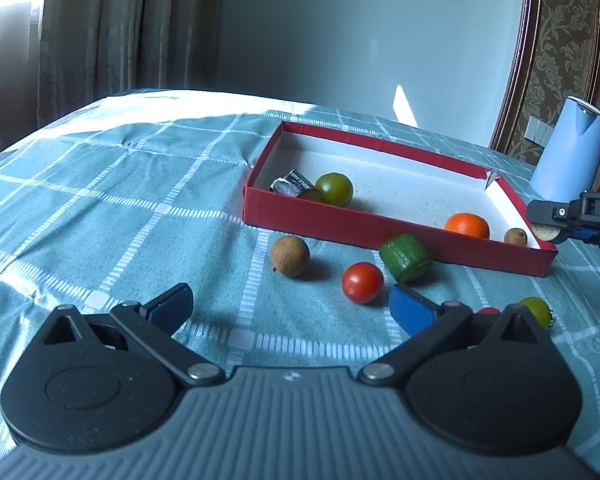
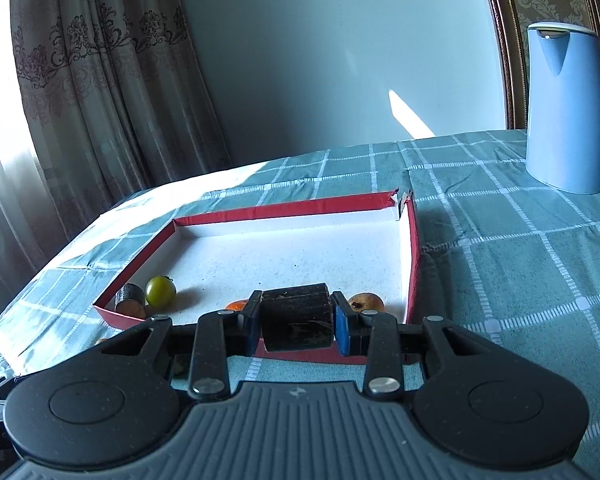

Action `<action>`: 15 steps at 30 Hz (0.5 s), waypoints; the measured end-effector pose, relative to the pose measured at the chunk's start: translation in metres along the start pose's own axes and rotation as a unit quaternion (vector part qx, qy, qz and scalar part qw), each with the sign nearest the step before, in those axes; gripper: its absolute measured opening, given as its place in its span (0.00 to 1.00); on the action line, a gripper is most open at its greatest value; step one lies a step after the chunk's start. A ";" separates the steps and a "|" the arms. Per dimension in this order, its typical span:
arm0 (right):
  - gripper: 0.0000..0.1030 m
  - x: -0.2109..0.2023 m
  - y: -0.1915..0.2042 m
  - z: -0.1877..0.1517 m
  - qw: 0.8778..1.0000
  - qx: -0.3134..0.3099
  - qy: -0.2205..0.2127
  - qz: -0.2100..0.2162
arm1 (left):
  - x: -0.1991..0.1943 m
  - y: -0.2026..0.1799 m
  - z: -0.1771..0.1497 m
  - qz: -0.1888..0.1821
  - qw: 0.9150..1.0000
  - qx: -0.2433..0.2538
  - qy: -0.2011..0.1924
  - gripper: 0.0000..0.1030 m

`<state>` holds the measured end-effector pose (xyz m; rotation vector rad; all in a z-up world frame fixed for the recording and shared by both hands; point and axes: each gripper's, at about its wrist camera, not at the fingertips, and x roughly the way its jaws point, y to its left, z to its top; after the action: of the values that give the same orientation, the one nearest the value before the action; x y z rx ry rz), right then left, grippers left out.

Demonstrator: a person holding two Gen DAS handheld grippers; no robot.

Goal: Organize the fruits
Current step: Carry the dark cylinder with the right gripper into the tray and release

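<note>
While clamped between right fingers [image 2: 298, 322], dark cylinder [image 2: 298, 320] above red box [image 2: 414, 256]; left fingers [image 1: 290, 308] apart.

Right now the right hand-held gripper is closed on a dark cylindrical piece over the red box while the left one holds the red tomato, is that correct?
Not quite: the left wrist view shows the left hand-held gripper open and empty, the red tomato lying on the cloth. The right hand-held gripper does grip the dark piece at the red box.

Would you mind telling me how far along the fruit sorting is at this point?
Done: a green tomato, orange, dark chunk and small brown fruit lie in the red box. In hand: the right gripper holds a dark piece. Left: the red tomato, green piece and brown fruit; the left gripper is open.
</note>
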<state>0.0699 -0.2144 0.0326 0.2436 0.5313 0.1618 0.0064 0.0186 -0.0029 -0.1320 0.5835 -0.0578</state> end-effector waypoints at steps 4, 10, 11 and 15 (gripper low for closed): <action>0.33 0.009 -0.003 0.002 1.000 0.000 -0.001 -0.004 | 0.001 0.000 0.000 0.003 1.000 0.002 0.001 1.00; 0.33 0.028 -0.007 0.008 1.000 0.002 0.006 -0.007 | 0.002 0.000 0.001 0.003 1.000 0.003 0.004 1.00; 0.33 0.031 -0.007 0.009 1.000 0.001 0.007 -0.008 | 0.002 0.000 0.001 0.003 1.000 0.002 0.005 1.00; 0.33 0.041 -0.008 0.009 1.000 -0.003 0.011 -0.010 | 0.003 0.000 0.001 0.004 1.000 0.001 0.006 1.00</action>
<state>0.1104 -0.2146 0.0182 0.2307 0.5546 0.1460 0.0089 0.0189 -0.0040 -0.1279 0.5955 -0.0517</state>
